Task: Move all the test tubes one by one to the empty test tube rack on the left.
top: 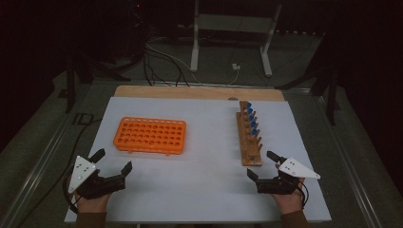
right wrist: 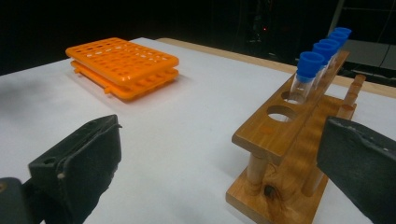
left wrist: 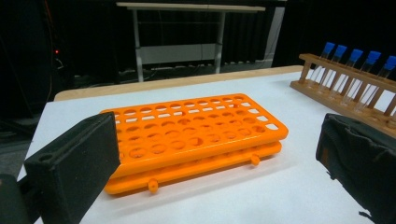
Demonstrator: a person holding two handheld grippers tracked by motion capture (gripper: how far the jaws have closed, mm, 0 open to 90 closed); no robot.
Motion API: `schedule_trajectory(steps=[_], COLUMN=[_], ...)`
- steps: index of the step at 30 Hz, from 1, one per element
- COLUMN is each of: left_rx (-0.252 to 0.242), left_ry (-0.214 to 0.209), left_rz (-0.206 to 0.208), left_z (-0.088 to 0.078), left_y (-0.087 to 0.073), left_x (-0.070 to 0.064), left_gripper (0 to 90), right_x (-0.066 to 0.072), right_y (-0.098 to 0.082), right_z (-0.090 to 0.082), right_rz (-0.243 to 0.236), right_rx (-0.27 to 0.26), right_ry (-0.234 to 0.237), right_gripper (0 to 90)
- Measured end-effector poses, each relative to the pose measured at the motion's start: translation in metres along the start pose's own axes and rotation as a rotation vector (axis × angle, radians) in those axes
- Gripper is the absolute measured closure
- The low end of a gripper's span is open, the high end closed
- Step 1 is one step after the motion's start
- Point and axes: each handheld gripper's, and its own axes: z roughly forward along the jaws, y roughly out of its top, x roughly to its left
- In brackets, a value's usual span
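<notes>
An orange tube rack (top: 150,135) with many empty holes lies on the white table (top: 204,166), left of centre. A wooden rack (top: 250,137) stands at the right and holds several clear tubes with blue caps (top: 251,117) in its far holes; the two nearest holes are empty. My left gripper (top: 112,162) rests near the front left edge, open, nothing between its jaws, pointing at the orange rack (left wrist: 187,135). My right gripper (top: 262,165) is open and empty just in front of the wooden rack (right wrist: 289,140), whose blue-capped tubes (right wrist: 310,65) rise beyond.
The white sheet covers a wooden tabletop whose far edge (top: 199,91) shows. Beyond it are a white metal stand (top: 231,28) and cables (top: 161,61) on the dark floor. Open table surface lies between the two racks.
</notes>
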Motion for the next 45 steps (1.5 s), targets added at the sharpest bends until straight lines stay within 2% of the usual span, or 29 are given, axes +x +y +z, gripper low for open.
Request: schedule_trajectory(steps=[13,20,25,31,37,39,43,45], left_rx=[0.015,0.017,0.021,0.03,0.037,0.038,0.043,0.047], left_ry=[0.018,0.027,0.027,0.02,0.018,0.017,0.014,0.012], left_rz=[0.003,-0.001,-0.006,-0.001,0.004,0.002,0.007,0.011], left_z=[0.002,0.003,0.003,0.005,0.006,0.007,0.009,0.009], left_y=[-0.004,-0.005,-0.006,-0.007,-0.008,-0.009,-0.009,-0.009], left_x=[0.0,0.001,0.001,-0.001,-0.003,-0.003,-0.004,-0.004], left_gripper=[0.2,0.2,0.2,0.2,0.2,0.2,0.2,0.2], right_x=[-0.004,-0.013,-0.022,-0.031,-0.041,-0.045,-0.047,-0.048], right_y=[0.003,0.019,0.034,0.043,0.046,0.046,0.047,0.048], right_z=[0.0,0.001,0.01,0.019,0.033,0.04,0.047,0.052], right_rz=[0.006,0.018,0.028,0.037,0.045,0.042,0.047,0.041], right_rx=[0.01,0.014,0.044,0.059,0.098,0.125,0.149,0.162], right_ry=[-0.019,-0.034,-0.038,-0.059,-0.068,-0.087,-0.084,-0.111], right_gripper=[0.1,0.1,1.0,5.8,11.5,16.5,24.4,30.0])
